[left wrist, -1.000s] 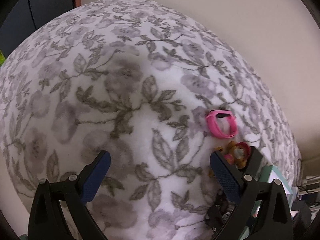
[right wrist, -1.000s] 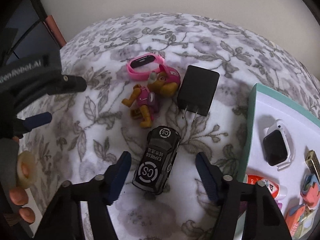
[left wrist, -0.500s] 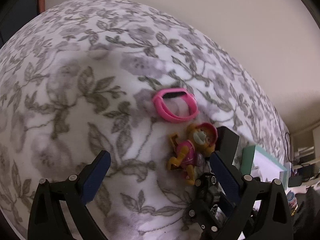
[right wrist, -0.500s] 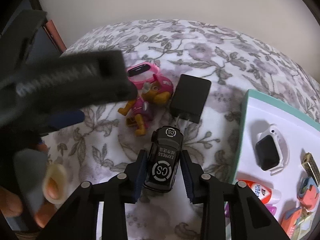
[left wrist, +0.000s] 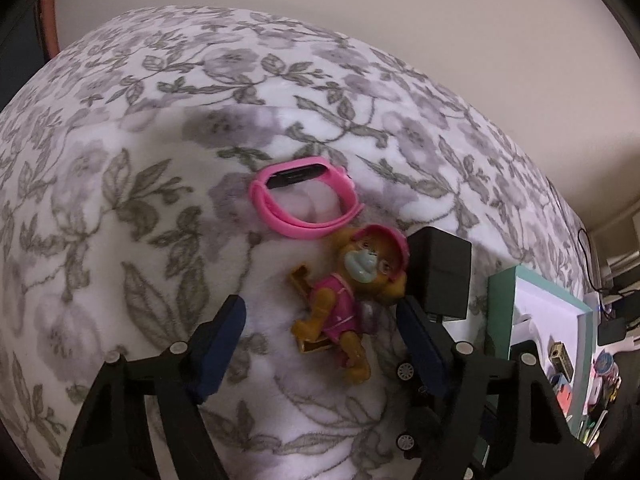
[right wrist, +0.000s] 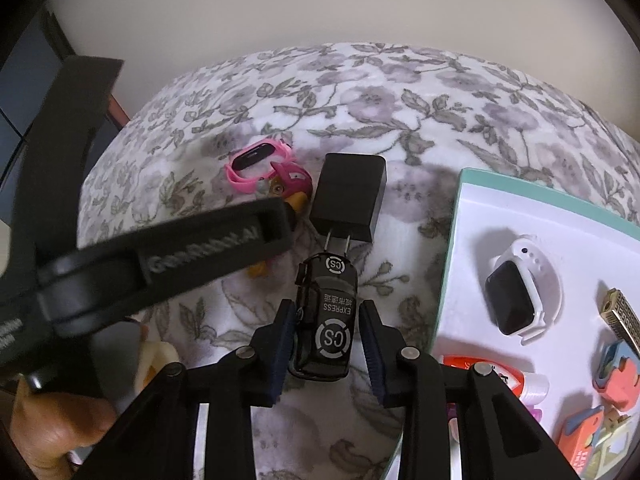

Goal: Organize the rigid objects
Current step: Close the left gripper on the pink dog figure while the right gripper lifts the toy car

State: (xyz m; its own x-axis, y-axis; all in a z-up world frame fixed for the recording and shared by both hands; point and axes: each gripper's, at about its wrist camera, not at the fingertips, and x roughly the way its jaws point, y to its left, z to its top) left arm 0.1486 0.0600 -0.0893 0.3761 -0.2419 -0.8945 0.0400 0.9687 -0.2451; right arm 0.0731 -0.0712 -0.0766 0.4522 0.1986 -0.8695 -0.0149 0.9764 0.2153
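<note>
My right gripper (right wrist: 328,344) is shut on a black toy car (right wrist: 326,320) marked "CS EXPRESS", held just above the floral blanket (right wrist: 400,112). My left gripper (left wrist: 320,332) is open, its fingers on either side of a pup figure in pink (left wrist: 352,296) that lies on the blanket. A pink wristband (left wrist: 304,204) lies just beyond the figure. A black charger (right wrist: 350,196) lies beyond the car and right of the figure (left wrist: 440,272). The left gripper's body (right wrist: 140,264) crosses the right wrist view and hides most of the figure.
A white tray with a teal rim (right wrist: 452,248) sits on the right, holding a white smartwatch (right wrist: 520,292), a glue bottle (right wrist: 496,376), and several small colourful pieces. The tray (left wrist: 500,308) also shows in the left wrist view. A plain wall stands behind.
My right gripper closed on the toy car. My left gripper swung right and forward, bringing the pup figure between its open fingers.
</note>
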